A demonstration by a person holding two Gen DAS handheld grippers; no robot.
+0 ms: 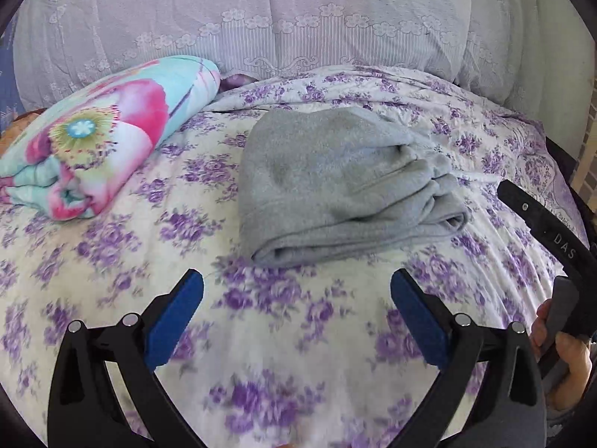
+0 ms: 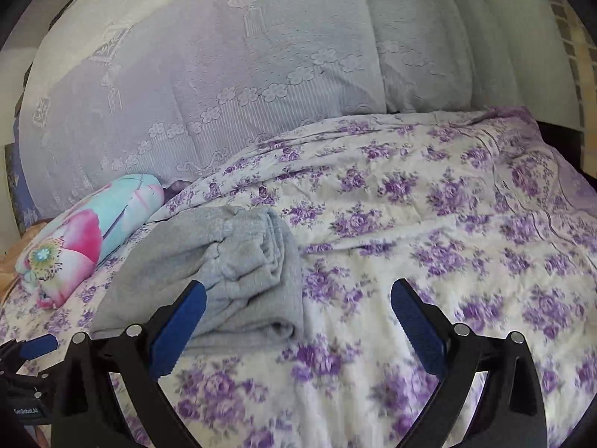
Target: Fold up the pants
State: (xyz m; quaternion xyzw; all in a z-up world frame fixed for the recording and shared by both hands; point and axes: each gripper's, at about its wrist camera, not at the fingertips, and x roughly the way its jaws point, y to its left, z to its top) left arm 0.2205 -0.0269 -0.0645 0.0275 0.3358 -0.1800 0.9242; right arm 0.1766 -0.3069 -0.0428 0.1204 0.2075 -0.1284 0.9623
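Note:
Grey fleece pants (image 1: 335,183) lie folded into a thick bundle on the purple-flowered bedspread (image 1: 283,336). In the left wrist view they sit just beyond my left gripper (image 1: 297,283), which is open and empty above the bedspread. In the right wrist view the pants (image 2: 238,272) lie to the left. My right gripper (image 2: 298,291) is open and empty, its left finger (image 2: 179,328) in front of the bundle's near edge. The right gripper's body also shows at the right edge of the left wrist view (image 1: 544,231).
A rolled floral blanket (image 1: 97,138) in pink and teal lies at the left of the bed. A lace-covered headboard or pillows (image 1: 261,18) stand behind. The bed's right edge (image 2: 559,138) drops off at the far right.

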